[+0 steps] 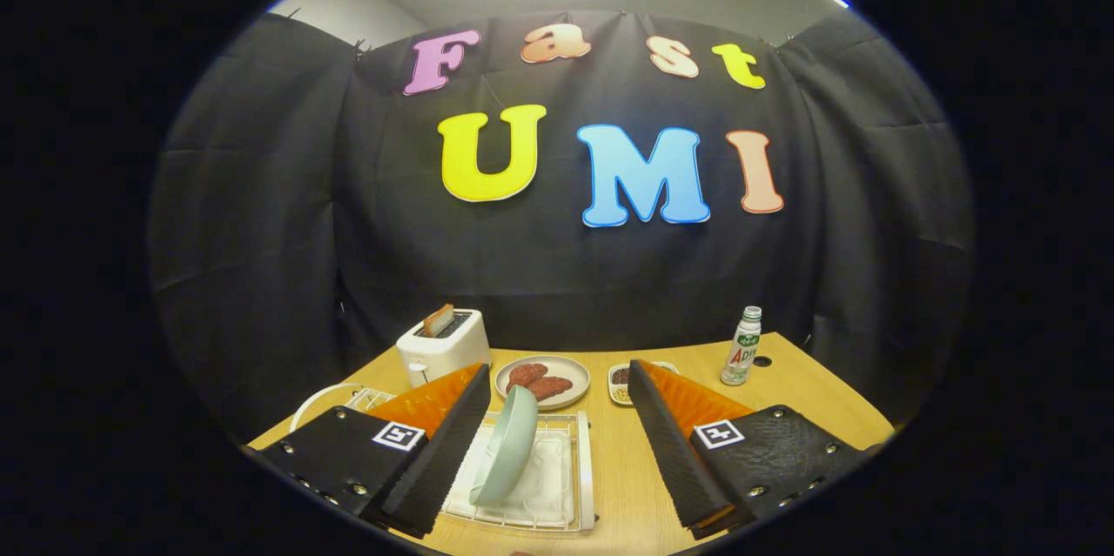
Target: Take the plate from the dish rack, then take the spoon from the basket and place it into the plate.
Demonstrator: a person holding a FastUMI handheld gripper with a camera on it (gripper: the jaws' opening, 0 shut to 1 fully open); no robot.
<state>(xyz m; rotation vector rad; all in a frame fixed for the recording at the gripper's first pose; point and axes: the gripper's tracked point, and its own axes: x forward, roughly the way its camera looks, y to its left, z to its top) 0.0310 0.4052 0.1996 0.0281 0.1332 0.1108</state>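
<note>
the wooden table [788, 399] carries everything here, and the white wire dish rack [581, 473] near its front serves as the landmark. the rack lies just ahead of and partly between the gripper [557, 434] fingers, closer to the left one. standing on edge in the rack, leaning a little, is the pale green plate [509, 445], the first thing the task wants; it is untouched, apart from both fingers, with the left finger just beside it. the gripper is spread wide and holds nothing. beyond the rack to the left stands a white toaster [442, 347] with a slice of toast [438, 319] poking up from its slot. directly beyond the rack sits a second, beige plate of reddish food [542, 381], and just right of that a small white dish of dark bits [620, 382], partly hidden by the right finger. well to the right of the rack stands a small bottle with a green label [741, 347]. left of the rack, behind the left finger, a white wire thing with a curved rim [335, 395] peeks out; it may be the basket, but i cannot tell, and no spoon can be made out. judging by this, nothing of the task is done: the plate is yet to be lifted from the rack, then the spoon fetched and laid in it.
</note>
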